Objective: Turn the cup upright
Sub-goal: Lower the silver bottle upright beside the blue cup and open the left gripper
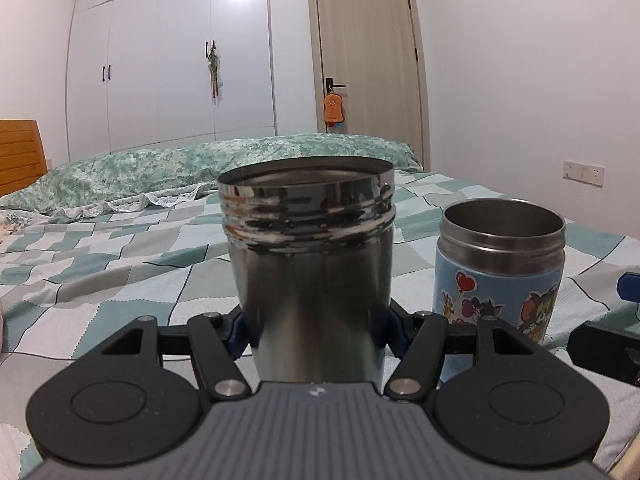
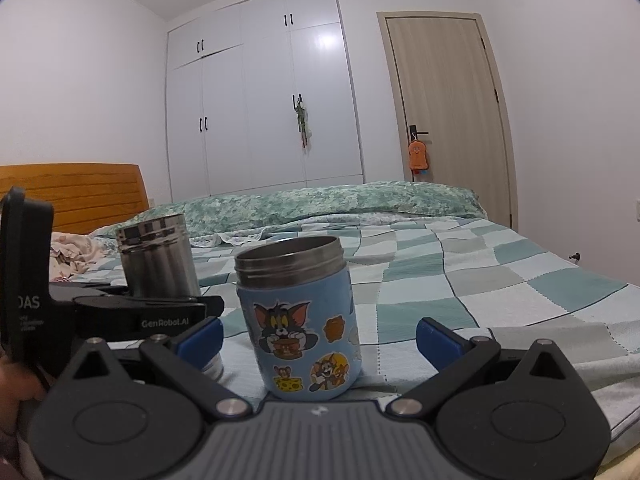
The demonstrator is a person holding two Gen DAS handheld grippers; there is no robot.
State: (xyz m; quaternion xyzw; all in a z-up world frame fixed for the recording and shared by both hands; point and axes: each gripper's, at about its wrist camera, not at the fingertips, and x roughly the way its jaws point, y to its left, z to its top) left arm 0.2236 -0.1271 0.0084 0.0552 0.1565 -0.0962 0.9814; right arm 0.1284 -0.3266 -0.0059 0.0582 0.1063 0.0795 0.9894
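Note:
A plain steel cup [image 1: 312, 272] stands upright, mouth up, between the blue pads of my left gripper [image 1: 316, 330], which is shut on its lower body. It also shows in the right wrist view [image 2: 158, 258], held by the left gripper [image 2: 144, 316]. A blue cartoon-sticker cup [image 1: 500, 280] stands upright on the bed to the right of it. In the right wrist view that blue cup [image 2: 300, 320] stands between the wide-open fingers of my right gripper [image 2: 318, 338], untouched by them.
Both cups are over a bed with a green and white checked cover [image 2: 480, 280]. A rolled green quilt [image 1: 200, 168] lies across the far side. A wooden headboard [image 2: 72, 196], white wardrobe [image 2: 260, 100] and door [image 2: 444, 100] stand behind.

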